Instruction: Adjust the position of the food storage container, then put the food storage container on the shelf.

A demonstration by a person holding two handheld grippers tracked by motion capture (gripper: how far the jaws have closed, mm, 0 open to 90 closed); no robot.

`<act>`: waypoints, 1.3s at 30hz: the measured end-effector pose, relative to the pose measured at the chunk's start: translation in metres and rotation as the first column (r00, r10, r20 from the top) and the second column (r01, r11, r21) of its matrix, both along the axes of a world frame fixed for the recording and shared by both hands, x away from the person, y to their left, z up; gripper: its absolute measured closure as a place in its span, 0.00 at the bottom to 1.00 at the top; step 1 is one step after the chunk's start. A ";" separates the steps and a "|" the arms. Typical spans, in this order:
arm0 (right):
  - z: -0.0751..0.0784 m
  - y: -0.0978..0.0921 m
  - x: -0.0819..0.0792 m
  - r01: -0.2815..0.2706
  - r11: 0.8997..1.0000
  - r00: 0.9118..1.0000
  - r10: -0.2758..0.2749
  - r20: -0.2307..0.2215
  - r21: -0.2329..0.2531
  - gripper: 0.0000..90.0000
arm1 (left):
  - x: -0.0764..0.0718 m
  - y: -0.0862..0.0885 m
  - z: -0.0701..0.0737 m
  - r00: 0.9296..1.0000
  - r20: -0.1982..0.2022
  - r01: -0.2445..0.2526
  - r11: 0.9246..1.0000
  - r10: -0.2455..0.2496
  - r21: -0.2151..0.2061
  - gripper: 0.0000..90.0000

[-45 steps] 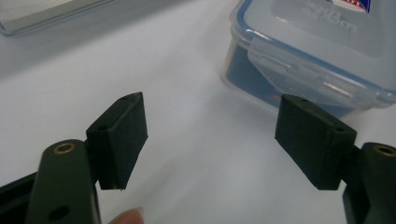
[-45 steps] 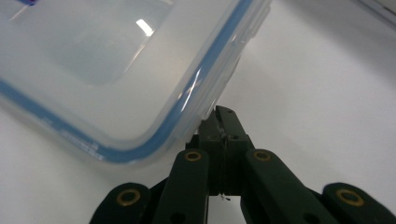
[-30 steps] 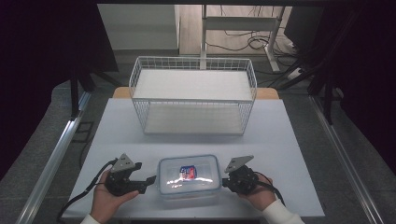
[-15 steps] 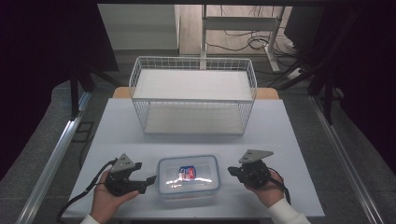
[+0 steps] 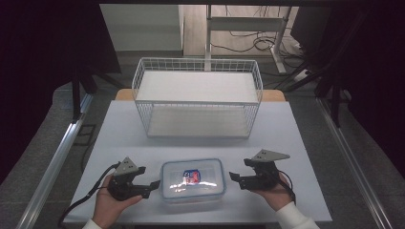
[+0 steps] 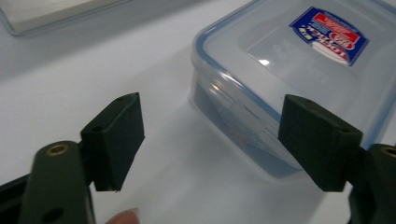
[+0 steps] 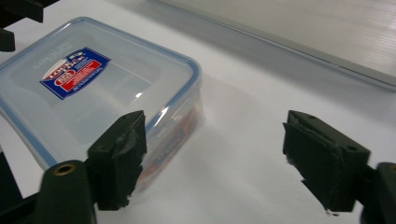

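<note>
1. Container (image 5: 193, 180) sits lidded at the table's (image 5: 296, 138) near edge, between both grippers, handy for a two-sided grasp.
2. Left gripper (image 5: 152, 187) gapes beside it; right gripper (image 5: 232, 177) gapes, just apart.

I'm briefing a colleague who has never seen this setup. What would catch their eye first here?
First, the clear plastic food box with a blue-rimmed lid and a red and blue label, lying at the near edge of the white table. An open black left gripper and an open black right gripper flank it, each a little apart from it. Behind stands a white wire basket.
</note>
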State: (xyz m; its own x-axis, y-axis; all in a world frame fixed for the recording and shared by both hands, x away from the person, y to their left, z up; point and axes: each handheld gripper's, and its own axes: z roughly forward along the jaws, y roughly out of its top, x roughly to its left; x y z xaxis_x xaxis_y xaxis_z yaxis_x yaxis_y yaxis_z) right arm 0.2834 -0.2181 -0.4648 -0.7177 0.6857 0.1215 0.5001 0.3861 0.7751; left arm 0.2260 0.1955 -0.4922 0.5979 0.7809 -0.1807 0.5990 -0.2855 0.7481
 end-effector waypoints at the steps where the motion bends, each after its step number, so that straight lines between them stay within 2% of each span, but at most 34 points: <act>1: 0.000 0.001 0.000 -0.004 1.000 1.000 0.004 -0.003 0.006 0.22 | -0.001 0.000 0.001 1.000 -0.002 -0.003 1.000 0.003 -0.003 0.23; 8: 0.002 0.004 0.004 -0.001 0.999 1.000 0.002 -0.017 0.051 0.21 | -0.003 0.002 0.005 0.999 -0.034 -0.016 0.999 0.014 -0.040 0.19; 9: 0.002 0.004 0.004 0.005 0.998 1.000 -0.004 -0.014 0.056 0.21 | -0.002 0.001 0.005 0.999 -0.044 -0.016 0.998 0.014 -0.055 0.18; 10: 0.002 0.004 0.004 0.002 0.998 1.000 -0.001 -0.018 0.060 0.21 | 0.000 0.000 0.004 0.998 -0.071 -0.007 0.997 0.001 -0.082 0.17; 11: 0.002 0.004 0.003 -0.002 0.998 1.000 0.003 -0.023 0.065 0.21 | 0.002 -0.001 0.003 0.996 -0.091 0.002 0.996 -0.010 -0.094 0.16; 13: 0.002 0.004 0.002 -0.006 0.998 1.000 0.008 -0.030 0.069 0.21 | 0.003 -0.002 0.002 0.994 -0.104 0.007 0.995 -0.018 -0.103 0.16; 15: 0.001 0.005 0.001 -0.011 0.997 0.998 0.016 -0.058 0.080 0.21 | 0.005 -0.004 0.001 0.992 -0.123 0.016 0.992 -0.032 -0.124 0.15; 17: 0.000 0.008 0.000 -0.022 0.995 0.995 0.031 -0.091 0.097 0.21 | 0.007 -0.004 0.000 0.989 -0.140 0.014 0.987 -0.037 -0.162 0.14; 19: -0.001 0.009 0.000 -0.022 0.995 0.994 0.033 -0.100 0.101 0.21 | 0.008 -0.004 0.000 0.989 -0.144 0.013 0.986 -0.038 -0.169 0.14; 20: -0.002 0.011 0.002 -0.008 0.993 0.992 0.023 -0.126 0.117 0.20 | 0.011 -0.005 -0.002 0.986 -0.159 0.012 0.984 -0.041 -0.179 0.14; 23: -0.003 0.012 0.004 -0.002 0.991 0.989 0.022 -0.148 0.132 0.20 | 0.014 -0.007 -0.005 0.983 -0.177 0.008 0.982 -0.042 -0.188 0.13; 27: -0.006 0.016 0.007 -0.015 0.990 0.985 0.039 -0.168 0.141 0.20 | 0.020 -0.010 -0.010 0.974 -0.217 0.008 0.972 -0.060 -0.233 0.13; 28: -0.007 0.017 0.008 -0.023 0.989 0.983 0.048 -0.174 0.147 0.20 | 0.021 -0.011 -0.012 0.970 -0.233 0.005 0.968 -0.065 -0.250 0.13; 29: -0.007 0.017 0.008 -0.023 0.989 0.983 0.048 -0.174 0.147 0.20 | 0.021 -0.011 -0.012 0.970 -0.233 0.005 0.968 -0.065 -0.250 0.13; 30: -0.009 0.019 0.008 -0.030 0.988 0.981 0.058 -0.186 0.148 0.19 | 0.023 -0.012 -0.013 0.966 -0.249 0.000 0.963 -0.069 -0.268 0.13; 32: -0.009 0.019 0.009 -0.033 0.988 0.980 0.062 -0.189 0.152 0.19 | 0.023 -0.012 -0.013 0.963 -0.259 -0.003 0.961 -0.071 -0.275 0.13; 33: -0.010 0.019 0.009 -0.037 0.987 0.978 0.068 -0.199 0.157 0.19 | 0.023 -0.012 -0.014 0.960 -0.271 -0.006 0.959 -0.074 -0.283 0.13; 34: -0.012 0.020 0.011 -0.042 0.984 0.971 0.081 -0.224 0.171 0.18 | 0.024 -0.013 -0.016 0.954 -0.289 -0.012 0.954 -0.079 -0.300 0.13; 35: -0.012 0.020 0.011 -0.042 0.984 0.971 0.081 -0.224 0.171 0.18 | 0.024 -0.013 -0.016 0.954 -0.289 -0.012 0.954 -0.079 -0.300 0.13; 37: -0.015 0.021 0.013 -0.044 0.983 0.965 0.088 -0.246 0.178 0.17 | 0.025 -0.011 -0.020 0.941 -0.327 -0.031 0.938 -0.090 -0.346 0.13; 38: -0.017 0.022 0.014 -0.047 0.982 0.959 0.095 -0.267 0.182 0.16 | 0.025 -0.010 -0.021 0.936 -0.341 -0.044 0.933 -0.086 -0.357 0.13; 39: -0.017 0.022 0.014 -0.047 0.982 0.959 0.095 -0.267 0.182 0.16 | 0.025 -0.010 -0.021 0.936 -0.341 -0.044 0.933 -0.086 -0.357 0.14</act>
